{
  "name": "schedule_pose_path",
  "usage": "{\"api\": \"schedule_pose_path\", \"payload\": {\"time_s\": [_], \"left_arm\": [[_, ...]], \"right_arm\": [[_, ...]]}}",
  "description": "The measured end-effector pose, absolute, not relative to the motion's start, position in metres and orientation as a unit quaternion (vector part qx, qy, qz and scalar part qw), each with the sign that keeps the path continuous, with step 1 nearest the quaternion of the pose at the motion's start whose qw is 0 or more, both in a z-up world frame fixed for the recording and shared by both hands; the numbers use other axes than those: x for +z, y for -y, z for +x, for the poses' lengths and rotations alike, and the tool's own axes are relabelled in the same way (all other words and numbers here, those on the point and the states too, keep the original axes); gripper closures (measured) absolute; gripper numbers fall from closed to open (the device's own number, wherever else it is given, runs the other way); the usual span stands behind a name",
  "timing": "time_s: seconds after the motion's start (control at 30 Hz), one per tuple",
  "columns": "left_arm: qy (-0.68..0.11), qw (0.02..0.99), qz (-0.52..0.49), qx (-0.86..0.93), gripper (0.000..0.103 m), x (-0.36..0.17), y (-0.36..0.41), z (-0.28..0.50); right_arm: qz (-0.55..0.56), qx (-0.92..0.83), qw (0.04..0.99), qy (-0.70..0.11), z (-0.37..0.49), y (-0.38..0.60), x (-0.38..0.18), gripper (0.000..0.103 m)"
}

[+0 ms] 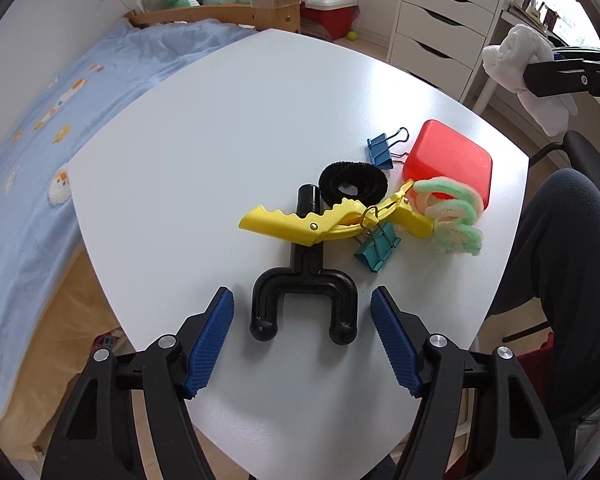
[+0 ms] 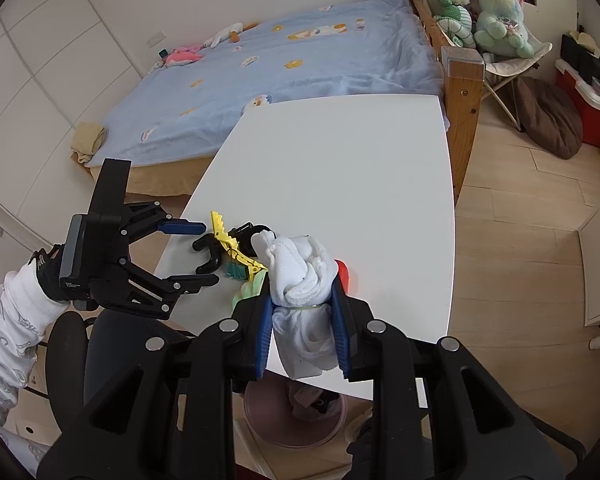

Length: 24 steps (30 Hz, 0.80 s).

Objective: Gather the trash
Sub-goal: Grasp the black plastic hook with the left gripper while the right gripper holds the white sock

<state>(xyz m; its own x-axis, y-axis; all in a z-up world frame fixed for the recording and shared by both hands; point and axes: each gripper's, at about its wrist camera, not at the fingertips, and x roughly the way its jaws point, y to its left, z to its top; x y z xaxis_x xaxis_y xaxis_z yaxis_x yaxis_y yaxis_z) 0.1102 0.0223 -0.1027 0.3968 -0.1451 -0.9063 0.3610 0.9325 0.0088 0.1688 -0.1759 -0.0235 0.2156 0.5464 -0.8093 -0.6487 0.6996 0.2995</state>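
Note:
On the white table point(image 1: 220, 140) lies a pile of small items: a black U-shaped holder point(image 1: 304, 276), a yellow clip point(image 1: 300, 224) across its stem, a black fuzzy ring point(image 1: 332, 176), a blue binder clip point(image 1: 380, 152), a teal binder clip point(image 1: 374, 250), a green-pink fuzzy coil point(image 1: 452, 216) and a red box point(image 1: 448, 156). My left gripper point(image 1: 302, 296) stands open, pointing down, its blue pads on either side of the holder's forked end without touching it. My right gripper point(image 2: 302, 296) is shut on a bundled white cloth point(image 2: 300, 268), held above the table's near edge.
A pinkish bin point(image 2: 292, 416) holding some items sits on the floor under the table's near edge. A bed with a blue cover point(image 1: 40, 120) borders the table's left side. White drawers point(image 1: 440, 20) stand beyond. A person's leg point(image 1: 560, 240) and a black chair point(image 1: 592, 160) are at the right.

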Motion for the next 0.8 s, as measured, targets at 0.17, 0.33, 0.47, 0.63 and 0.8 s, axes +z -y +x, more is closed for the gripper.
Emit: {"api": "schedule_pose_path", "payload": {"time_s": [0.17, 0.33, 0.47, 0.63, 0.8], "left_arm": [[-0.524, 0.833, 0.092, -0.153, 0.044, -0.102, -0.022, 0.108], [-0.523, 0.834, 0.088, -0.151, 0.052, -0.101, -0.022, 0.107], [-0.523, 0.838, 0.073, -0.135, 0.053, -0.1, -0.025, 0.107], [-0.519, 0.846, 0.049, -0.113, 0.053, -0.097, -0.03, 0.103], [-0.512, 0.854, 0.026, -0.09, 0.053, -0.09, -0.036, 0.099]], "right_arm": [[-0.054, 0.387, 0.776, -0.495, 0.167, 0.173, -0.025, 0.077], [-0.055, 0.389, 0.774, -0.497, 0.167, 0.17, -0.027, 0.077], [-0.055, 0.389, 0.774, -0.497, 0.168, 0.169, -0.028, 0.077], [-0.057, 0.389, 0.774, -0.496, 0.169, 0.167, -0.03, 0.077], [-0.059, 0.391, 0.774, -0.494, 0.169, 0.164, -0.031, 0.077]]}}
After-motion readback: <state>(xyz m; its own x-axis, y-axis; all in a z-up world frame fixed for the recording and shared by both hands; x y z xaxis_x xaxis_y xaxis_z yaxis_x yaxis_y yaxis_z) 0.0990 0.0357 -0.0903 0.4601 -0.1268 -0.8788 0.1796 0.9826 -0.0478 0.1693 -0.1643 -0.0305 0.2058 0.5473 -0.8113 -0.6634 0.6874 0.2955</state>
